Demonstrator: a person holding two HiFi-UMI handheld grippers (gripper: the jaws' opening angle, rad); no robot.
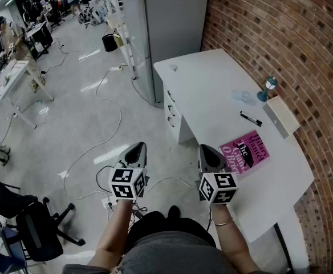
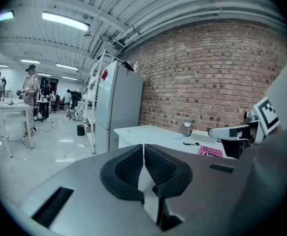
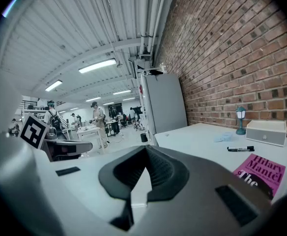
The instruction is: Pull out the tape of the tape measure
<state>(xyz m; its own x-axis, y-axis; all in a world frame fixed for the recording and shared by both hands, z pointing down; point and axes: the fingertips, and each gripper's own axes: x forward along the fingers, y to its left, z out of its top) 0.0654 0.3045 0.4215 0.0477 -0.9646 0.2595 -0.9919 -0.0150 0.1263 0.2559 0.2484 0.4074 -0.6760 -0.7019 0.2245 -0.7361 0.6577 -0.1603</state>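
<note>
On the white table [image 1: 212, 84], near its far end, lies a small pale blue thing [image 1: 243, 96]. Whether it is the tape measure cannot be told; no view shows one clearly. Just beside it, by the brick wall [image 1: 280, 33], stands a small teal lamp [image 1: 267, 88]. Next along the wall sits a white box [image 1: 281, 117], with a black marker [image 1: 250, 119] lying near it. A pink book [image 1: 246, 151] lies flat closer to the person.

The right gripper [image 1: 210, 153] hangs over the table's near edge, just beside the book, its jaws pressed together on nothing. The left gripper [image 1: 135, 152] is off the table, above the floor [image 1: 86, 124] with its loose cables [image 1: 106, 136], jaws likewise closed and empty. Both are well apart from the blue thing.
</note>
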